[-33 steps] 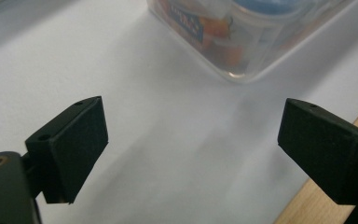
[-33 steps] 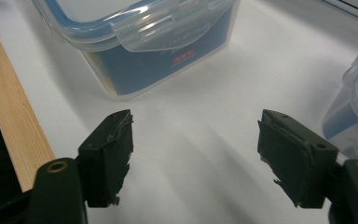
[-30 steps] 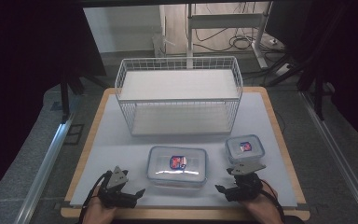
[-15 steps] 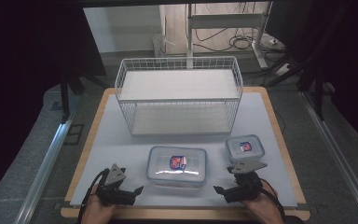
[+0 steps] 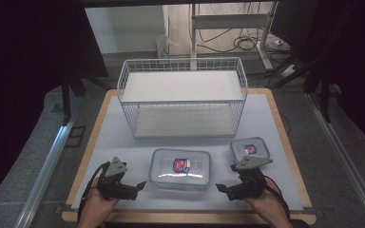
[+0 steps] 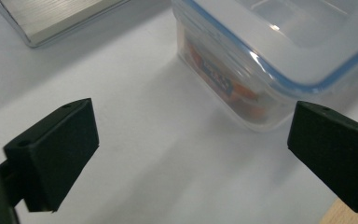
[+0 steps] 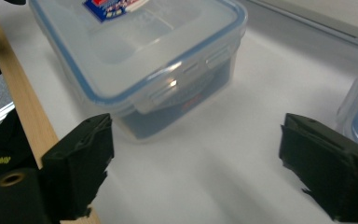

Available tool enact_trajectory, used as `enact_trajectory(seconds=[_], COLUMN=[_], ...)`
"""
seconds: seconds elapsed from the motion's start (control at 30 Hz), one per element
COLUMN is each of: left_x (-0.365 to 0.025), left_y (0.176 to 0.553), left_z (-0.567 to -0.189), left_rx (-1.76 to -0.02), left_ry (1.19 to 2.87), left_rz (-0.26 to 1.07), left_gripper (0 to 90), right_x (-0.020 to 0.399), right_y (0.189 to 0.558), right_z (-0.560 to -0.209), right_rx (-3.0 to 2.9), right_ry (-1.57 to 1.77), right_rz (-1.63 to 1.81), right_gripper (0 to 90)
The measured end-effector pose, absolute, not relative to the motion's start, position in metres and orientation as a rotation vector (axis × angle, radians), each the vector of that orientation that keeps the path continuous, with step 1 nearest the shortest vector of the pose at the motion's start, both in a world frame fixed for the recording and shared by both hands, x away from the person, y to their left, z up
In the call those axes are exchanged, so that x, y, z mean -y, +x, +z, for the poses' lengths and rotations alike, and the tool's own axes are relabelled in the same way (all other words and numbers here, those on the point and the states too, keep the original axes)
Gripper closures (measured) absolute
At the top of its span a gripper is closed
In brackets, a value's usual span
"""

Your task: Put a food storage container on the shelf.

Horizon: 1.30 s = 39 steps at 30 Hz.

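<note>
On each side of the large clear plastic box with the blue-sealed lid (image 5: 181, 168), your left hand-held gripper (image 5: 141, 184) and right hand-held gripper (image 5: 219, 187) have just been opening their jaws; both now stand wide and empty. This box rests on the white bench (image 5: 123, 137), so you seem ready to grasp it from both sides.

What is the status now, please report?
Left gripper and right gripper open, jaws just opening, nothing between them. Large container lidded on table, untouched. Small container beside right gripper; path clear.
</note>
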<state>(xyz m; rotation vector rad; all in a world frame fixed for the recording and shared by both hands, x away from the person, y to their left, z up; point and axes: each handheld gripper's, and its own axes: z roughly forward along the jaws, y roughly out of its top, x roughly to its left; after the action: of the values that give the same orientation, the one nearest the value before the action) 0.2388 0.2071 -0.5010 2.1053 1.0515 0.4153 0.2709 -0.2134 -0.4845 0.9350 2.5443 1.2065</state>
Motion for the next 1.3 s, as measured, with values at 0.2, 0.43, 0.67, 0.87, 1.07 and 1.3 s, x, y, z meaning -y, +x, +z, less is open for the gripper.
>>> enact_trajectory(seconds=[0.2, 0.43, 0.67, 0.87, 1.07, 1.3], left_x=[-0.206, -0.188, -0.173, -0.168, -0.172, -0.183], left_y=[0.263, 0.285, 0.3, 0.298, 0.279, 0.26], left_z=[-0.492, -0.499, -0.509, -0.509, -0.502, -0.503], left_rx=[-1.036, -0.976, -0.929, -0.958, -0.942, -0.93], left_ry=[2.051, 2.097, 2.067, 2.068, 2.065, 2.017], left_rz=[0.258, 0.114, -0.109, -0.148, -0.06, -0.038], left_gripper=[1.8, 2.0, 1.4, 1.4, 8.2, 24.8], right_x=[0.198, 0.179, 0.166, 0.162, 0.168, 0.178], right_y=[0.278, 0.295, 0.316, 0.321, 0.309, 0.298], right_z=[-0.48, -0.482, -0.494, -0.496, -0.493, -0.49], right_rx=[-2.574, -2.632, -2.739, -2.787, -2.785, -2.76], right_ry=[0.954, 0.996, 1.162, 1.238, 1.204, 1.174], right_rz=[1.182, 1.199, 1.272, 1.286, 1.318, 1.379], right_gripper=[1.2, 3.8, 4.4, 8.1, 18.8, 33.3])
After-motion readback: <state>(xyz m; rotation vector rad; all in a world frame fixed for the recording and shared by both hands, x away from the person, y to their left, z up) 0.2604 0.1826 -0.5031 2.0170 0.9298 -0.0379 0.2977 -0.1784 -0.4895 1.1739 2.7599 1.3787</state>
